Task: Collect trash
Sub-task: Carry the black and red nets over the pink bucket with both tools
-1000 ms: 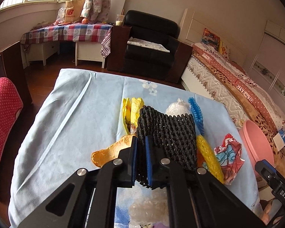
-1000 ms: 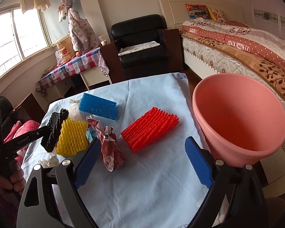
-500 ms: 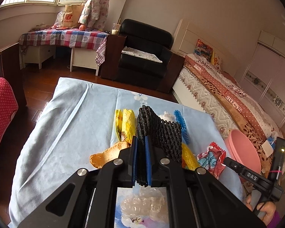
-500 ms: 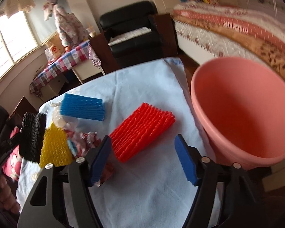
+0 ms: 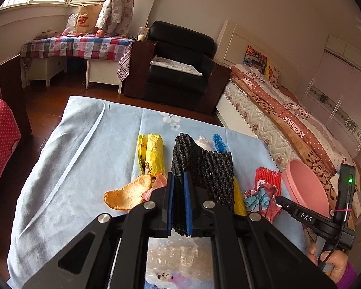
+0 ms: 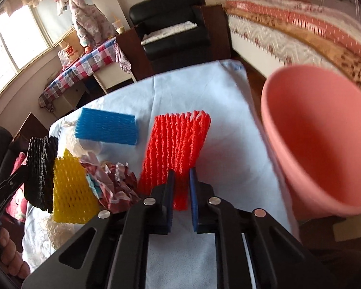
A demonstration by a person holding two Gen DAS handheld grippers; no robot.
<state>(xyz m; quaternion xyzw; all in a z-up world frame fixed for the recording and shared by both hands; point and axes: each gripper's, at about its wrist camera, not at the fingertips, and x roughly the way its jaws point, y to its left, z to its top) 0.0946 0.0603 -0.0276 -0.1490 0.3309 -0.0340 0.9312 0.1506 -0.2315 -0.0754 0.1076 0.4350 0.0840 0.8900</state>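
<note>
Left gripper [image 5: 179, 192] is clamped tight on the black foam net [image 5: 202, 166], holding it up off the desk [image 5: 84, 156], left of the pink basin [image 6: 320, 130]. Beneath it lies the yellow foam net [image 6: 72, 192], a crumpled wrapper [image 6: 118, 183] beside that, the blue foam net [image 6: 107, 130] further back. Right gripper [image 6: 181, 192] pinches the red foam net [image 6: 178, 144] between nearly closed pads, just left of the basin.
</note>
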